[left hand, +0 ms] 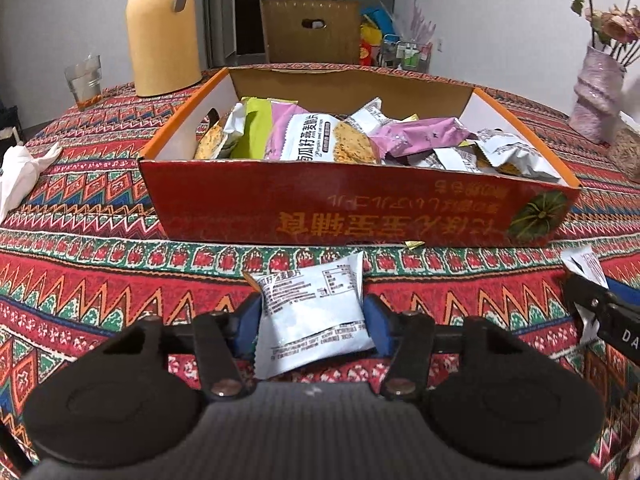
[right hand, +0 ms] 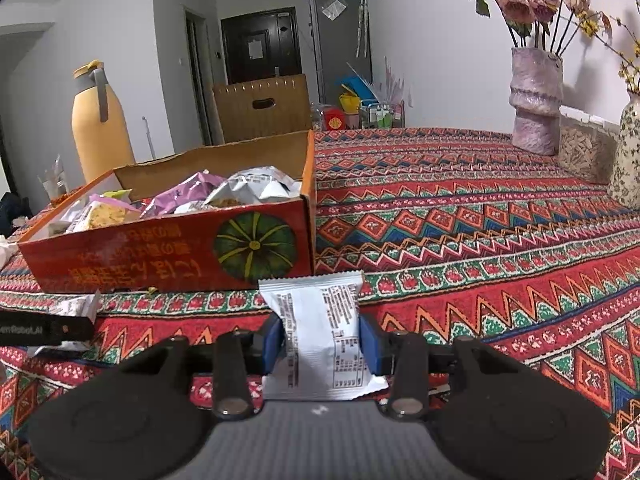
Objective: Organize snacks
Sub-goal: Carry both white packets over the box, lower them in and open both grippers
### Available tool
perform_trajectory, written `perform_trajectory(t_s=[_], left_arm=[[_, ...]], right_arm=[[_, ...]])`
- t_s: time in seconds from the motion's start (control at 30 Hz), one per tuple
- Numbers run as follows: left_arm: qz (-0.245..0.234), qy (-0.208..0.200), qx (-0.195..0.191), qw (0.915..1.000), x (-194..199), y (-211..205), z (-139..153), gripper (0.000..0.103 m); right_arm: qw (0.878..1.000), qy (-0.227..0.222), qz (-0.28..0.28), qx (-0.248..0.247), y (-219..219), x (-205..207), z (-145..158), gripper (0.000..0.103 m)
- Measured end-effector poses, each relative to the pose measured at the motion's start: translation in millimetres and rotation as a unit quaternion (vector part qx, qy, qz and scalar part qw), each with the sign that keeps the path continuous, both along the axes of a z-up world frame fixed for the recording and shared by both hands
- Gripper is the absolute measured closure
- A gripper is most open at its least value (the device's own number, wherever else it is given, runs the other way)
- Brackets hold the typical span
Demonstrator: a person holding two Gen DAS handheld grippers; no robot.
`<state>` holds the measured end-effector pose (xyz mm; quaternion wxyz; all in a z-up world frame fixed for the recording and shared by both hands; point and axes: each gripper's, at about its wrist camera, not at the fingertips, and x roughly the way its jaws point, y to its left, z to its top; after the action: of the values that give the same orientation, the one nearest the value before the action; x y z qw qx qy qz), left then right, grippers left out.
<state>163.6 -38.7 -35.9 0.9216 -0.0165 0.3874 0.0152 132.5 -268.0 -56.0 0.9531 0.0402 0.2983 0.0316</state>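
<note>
Tablecloth (right hand: 480, 216) lies open (box (right hand: 172, 252) blocks left side).

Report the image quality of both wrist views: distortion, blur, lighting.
Left wrist view: strong fisheye bowing of the red box, whose printed lettering looks soft; the lighting is dim. Right wrist view: dark vignette in the top corners, bent walls, sharper print on the white packet in the right hand-held gripper.
</note>
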Motion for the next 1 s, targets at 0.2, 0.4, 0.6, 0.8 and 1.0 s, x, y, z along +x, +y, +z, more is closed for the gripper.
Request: perform_trajectory(t_s=[0.2, 0.4, 0.6, 0.8, 1.0], left_arm=[[-0.031, -0.038, 0.008, 0.9988, -18.4, 1.3, 12.5, 0.047], [-0.051, -0.099, -0.013, 0.9937, -33.8, 4.6, 39.8, 0.047], [-0.053, -0.147, -0.016, 0.9876, -31.5, 2.7, 67.3, 0.047], [-0.047, -0.182, -0.015, 0.9821, -14.7, 4.0, 89.3, 0.047], [-0.037, -0.199, -0.018, 0.9790, 11.4, 9.1, 101.0, 0.047]], right_arm=[[1.000, -0.014, 0.017, -0.002, 5.9, -10.3, 7.8, 0.063], [0.998, -0.043, 0.039, -0.004, 17.6, -19.5, 28.1, 0.063], [0.995, -0.077, 0.060, -0.008, 37.3, -15.1, 52.9, 0.063], [0.992, -0.108, 0.068, -0.014, 52.9, 4.2, 76.5, 0.063], [0.989, -0.130, 0.068, -0.017, 64.6, 31.1, 95.2, 0.063]])
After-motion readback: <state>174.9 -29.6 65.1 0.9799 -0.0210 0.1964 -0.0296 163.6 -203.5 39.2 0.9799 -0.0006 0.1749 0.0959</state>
